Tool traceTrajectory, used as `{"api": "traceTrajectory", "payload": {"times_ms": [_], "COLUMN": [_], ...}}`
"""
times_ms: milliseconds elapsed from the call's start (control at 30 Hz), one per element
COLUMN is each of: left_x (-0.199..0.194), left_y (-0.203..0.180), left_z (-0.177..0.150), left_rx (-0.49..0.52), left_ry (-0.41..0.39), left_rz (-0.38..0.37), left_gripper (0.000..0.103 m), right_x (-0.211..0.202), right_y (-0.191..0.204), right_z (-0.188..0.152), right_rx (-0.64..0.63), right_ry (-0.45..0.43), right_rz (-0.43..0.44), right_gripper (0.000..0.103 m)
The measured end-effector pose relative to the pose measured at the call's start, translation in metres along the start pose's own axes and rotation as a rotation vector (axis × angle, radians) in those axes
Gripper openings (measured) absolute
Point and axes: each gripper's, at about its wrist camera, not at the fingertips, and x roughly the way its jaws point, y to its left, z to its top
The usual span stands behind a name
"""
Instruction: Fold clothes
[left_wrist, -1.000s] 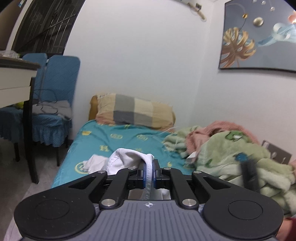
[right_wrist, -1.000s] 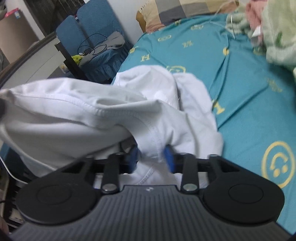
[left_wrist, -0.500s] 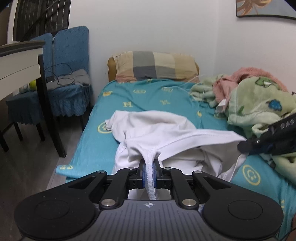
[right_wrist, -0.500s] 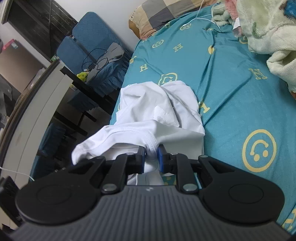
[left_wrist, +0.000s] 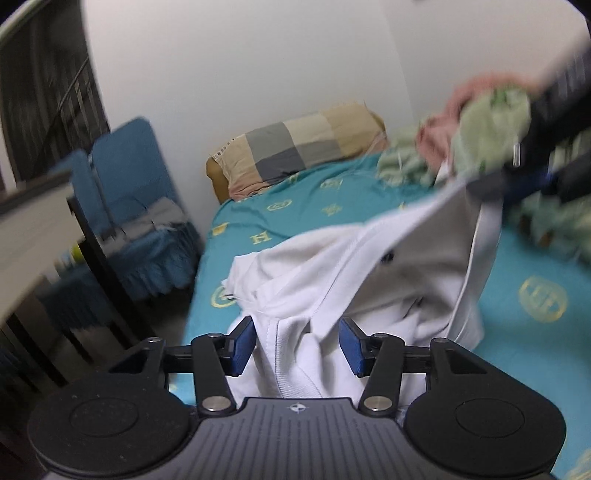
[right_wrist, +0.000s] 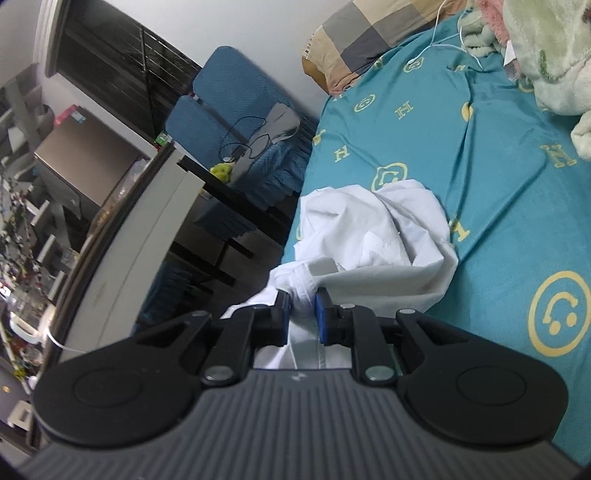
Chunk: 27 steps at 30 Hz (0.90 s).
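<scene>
The left gripper (left_wrist: 297, 341), clamped on the shirt (left_wrist: 369, 266) half a second ago, is now spread wide, cloth lying loose between. The right gripper (right_wrist: 302, 312) is kept pinched on a hem (seemingly the collar), above the bed (right_wrist: 498, 166).

The left wrist view sits low at the foot of the bed (left_wrist: 295, 195), facing up it toward the pillow (left_wrist: 295, 147) — close over the white garment (left_wrist: 332, 280). The right wrist view looks down, tilted, from the garment's (right_wrist: 369, 236) other side; both share chairs (right_wrist: 229, 99).
</scene>
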Motion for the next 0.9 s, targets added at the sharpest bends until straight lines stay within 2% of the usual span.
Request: {"api": "traceTrajectory", "payload": {"times_ms": [100,133,200,267,400,433,600,700,800,900], "left_x": [0.009,0.006,0.0,-0.007,-0.019,-0.024,-0.07,-0.075,-0.077,-0.08], "left_y": [-0.02,-0.019,-0.017,-0.015,-0.01,-0.007,0.046,0.068,0.079,0.085], "left_z": [-0.004,-0.003,-0.002,0.0,0.004,0.006,0.018,0.019,0.017,0.015], "left_rx": [0.159,0.149,0.128,0.107,0.066,0.039,-0.303,-0.401,-0.442,-0.461], "left_ry": [-0.018,-0.027,-0.047,-0.066,-0.105,-0.118,-0.214,-0.226,-0.214,-0.211], "left_rz": [0.092,0.095,0.1,0.106,0.117,0.112,-0.032,-0.079,-0.089,-0.093], "left_gripper": [0.05,0.048,0.035,0.017,0.014,0.013,0.012,0.011,0.011,0.011], "right_x": [0.0,0.0,-0.001,-0.002,0.001,0.003,0.016,0.028,0.04,0.054], "right_y": [0.001,0.002,0.004,0.004,0.001,0.0,-0.008,-0.006,0.004,0.015], "right_z": [0.0,0.0,0.0,0.0,0.0,0.0,-0.002,-0.009,-0.019,-0.035], "right_rx": [-0.009,-0.012,-0.02,-0.028,-0.047,-0.055,-0.076,-0.134,-0.24,-0.37], "right_ry": [-0.007,-0.01,-0.019,-0.029,-0.038,-0.033,0.016,0.081,0.141,0.167], "right_rz": [0.015,0.02,0.025,0.016,-0.062,-0.09,-0.204,-0.232,-0.271,-0.361], "right_gripper": [0.018,0.018,0.018,0.018,0.018,0.019,0.022,0.025,0.033,0.033]}}
